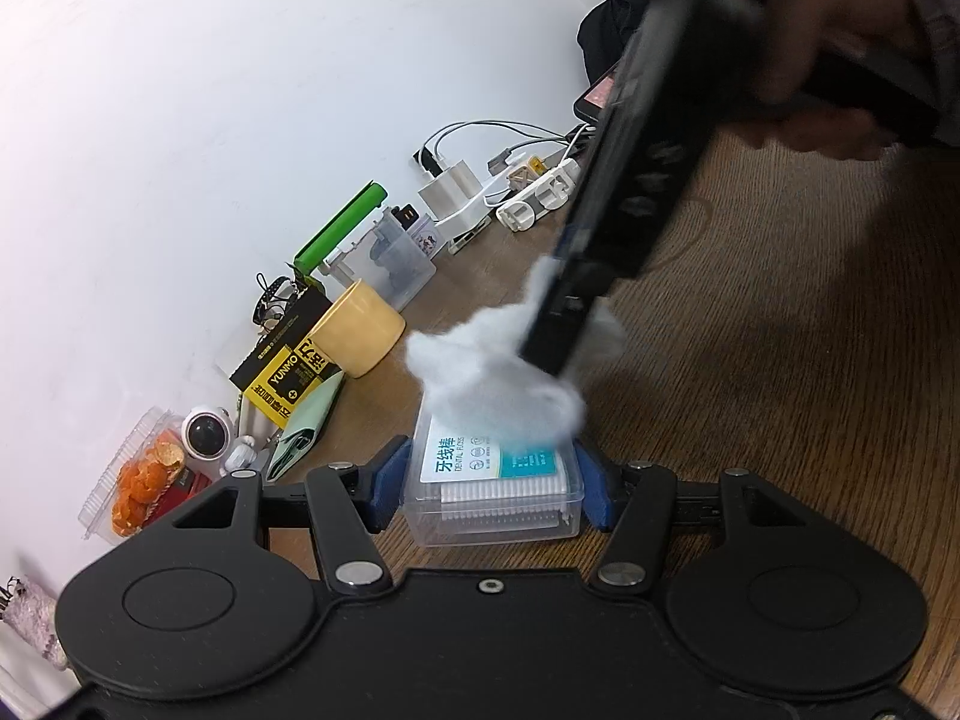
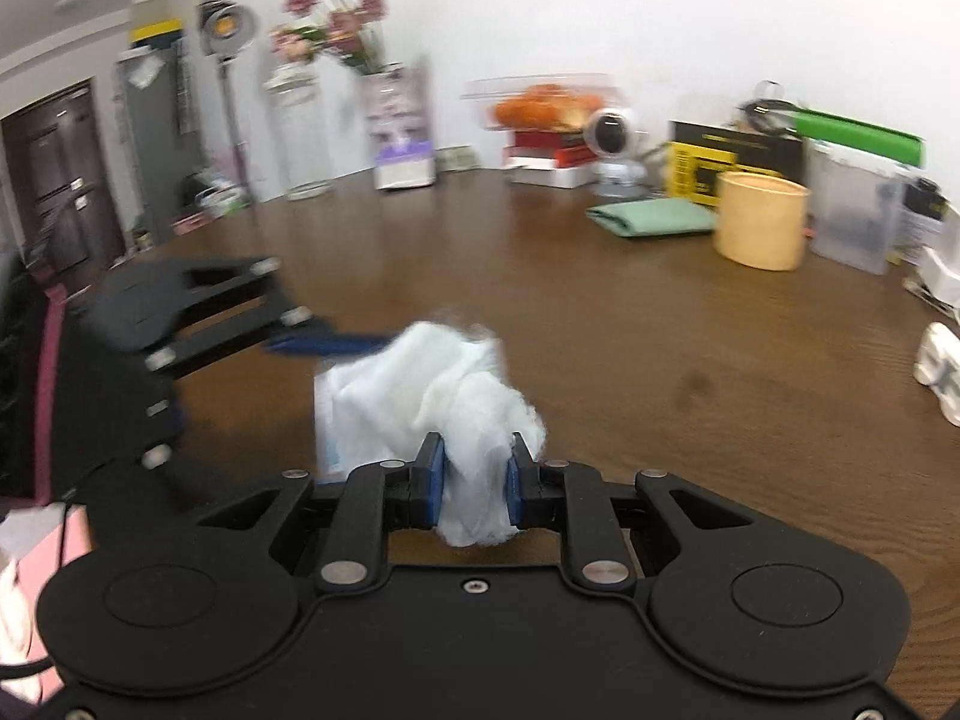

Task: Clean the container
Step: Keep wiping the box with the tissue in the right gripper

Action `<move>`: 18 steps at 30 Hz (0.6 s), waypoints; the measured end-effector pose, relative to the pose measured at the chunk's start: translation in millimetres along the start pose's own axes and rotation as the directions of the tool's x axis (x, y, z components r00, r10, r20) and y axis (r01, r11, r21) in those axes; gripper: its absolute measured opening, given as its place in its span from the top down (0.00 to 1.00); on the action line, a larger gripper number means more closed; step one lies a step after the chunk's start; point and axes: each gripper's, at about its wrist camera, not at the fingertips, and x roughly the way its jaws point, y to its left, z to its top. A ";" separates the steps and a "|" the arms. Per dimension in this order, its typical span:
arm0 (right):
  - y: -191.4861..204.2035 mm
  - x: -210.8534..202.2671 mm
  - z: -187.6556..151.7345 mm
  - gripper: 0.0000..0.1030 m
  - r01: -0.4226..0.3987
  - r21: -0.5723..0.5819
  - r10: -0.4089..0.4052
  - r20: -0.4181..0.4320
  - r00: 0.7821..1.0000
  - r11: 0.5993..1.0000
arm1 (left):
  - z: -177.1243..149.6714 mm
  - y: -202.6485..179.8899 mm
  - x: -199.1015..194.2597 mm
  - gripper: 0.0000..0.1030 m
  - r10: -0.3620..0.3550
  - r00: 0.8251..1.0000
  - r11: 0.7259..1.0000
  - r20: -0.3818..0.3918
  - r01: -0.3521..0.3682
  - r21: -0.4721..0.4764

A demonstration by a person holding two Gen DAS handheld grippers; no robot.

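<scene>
A clear plastic dental-floss container (image 1: 495,495) with a white and teal label rests on the brown table, and my left gripper (image 1: 493,489) is shut on its two sides. My right gripper (image 2: 475,483) is shut on a crumpled white cloth (image 2: 432,396). In the left wrist view the cloth (image 1: 486,378) lies on the far end of the container's lid, with the right gripper's dark body slanting down onto it. In the right wrist view the container (image 2: 327,414) shows only as a pale edge under the cloth, and the left gripper (image 2: 312,342) reaches in from the left.
Along the wall stand a yellow cup (image 1: 360,330), a black and yellow box (image 1: 288,372), a green folded cloth (image 1: 303,429), a clear box (image 1: 396,264), chargers and a power strip (image 1: 540,192), and a tray of oranges (image 1: 141,480). A hand (image 1: 840,42) holds the right gripper.
</scene>
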 end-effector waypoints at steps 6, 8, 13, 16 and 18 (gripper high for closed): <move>13.3 8.1 12.1 0.79 -0.071 -0.035 0.072 0.033 0.997 0.997 | 0.1 -0.2 0.4 0.45 0.000 1.000 1.000 -0.001 0.000 -0.002; 25.4 5.3 10.7 0.79 -0.116 -0.074 0.119 0.030 0.992 0.990 | 0.2 -0.2 0.4 0.45 0.000 1.000 1.000 -0.003 0.000 -0.003; 31.2 -6.4 0.5 0.80 -0.160 -0.107 0.159 -0.017 0.987 0.981 | 0.6 0.0 0.0 0.45 -0.001 1.000 1.000 -0.004 0.001 -0.004; 15.6 -9.0 -4.0 0.80 -0.090 -0.071 0.089 -0.022 0.996 0.993 | 0.7 0.4 0.3 0.45 -0.002 1.000 1.000 -0.003 0.002 -0.004; 1.9 -12.4 -4.2 0.80 -0.025 -0.032 0.025 -0.003 1.000 0.999 | 1.3 2.8 1.9 0.45 -0.004 1.000 1.000 -0.010 0.004 -0.018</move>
